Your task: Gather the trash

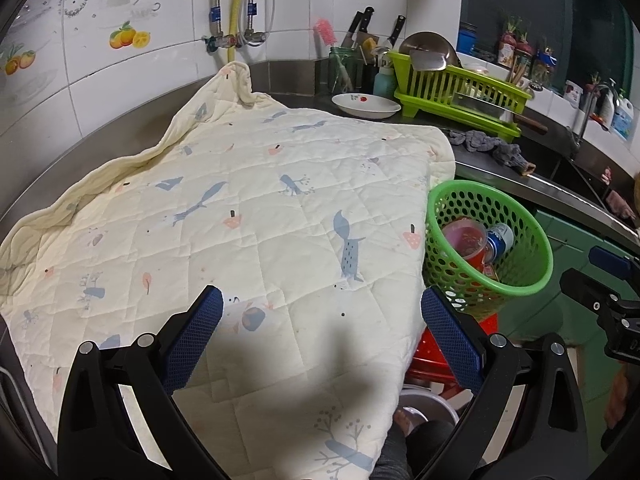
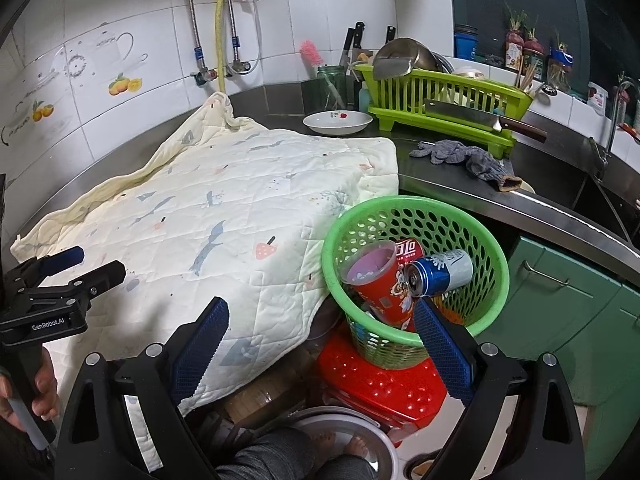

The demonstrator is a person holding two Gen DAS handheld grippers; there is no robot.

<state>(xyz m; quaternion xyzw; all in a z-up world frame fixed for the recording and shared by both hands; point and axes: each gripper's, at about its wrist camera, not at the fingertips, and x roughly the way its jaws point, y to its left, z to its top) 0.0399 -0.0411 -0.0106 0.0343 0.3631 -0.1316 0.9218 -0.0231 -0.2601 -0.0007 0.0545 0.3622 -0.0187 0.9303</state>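
Note:
A green perforated basket (image 2: pixel 416 216) stands on a red stool (image 2: pixel 380 380) beside the counter; it also shows in the left wrist view (image 1: pixel 520 208). Inside lie a red paper cup (image 2: pixel 380 284), a blue and white can (image 2: pixel 440 272) and a red can (image 2: pixel 410 249). My right gripper (image 2: pixel 320 320) is open and empty, just in front of the basket. My left gripper (image 1: pixel 320 312) is open and empty above the quilted cream cloth (image 1: pixel 248 216) on the counter. The left gripper also shows at the left of the right wrist view (image 2: pixel 86 264).
At the back stand a lime dish rack (image 2: pixel 448 100) with a cleaver (image 2: pixel 480 118), a white plate (image 2: pixel 338 122), a knife jar (image 2: pixel 332 84) and a grey rag (image 2: pixel 468 158). The sink (image 2: pixel 612 200) is at right, green cabinets (image 2: pixel 568 304) below. A metal bowl (image 2: pixel 344 436) lies on the floor.

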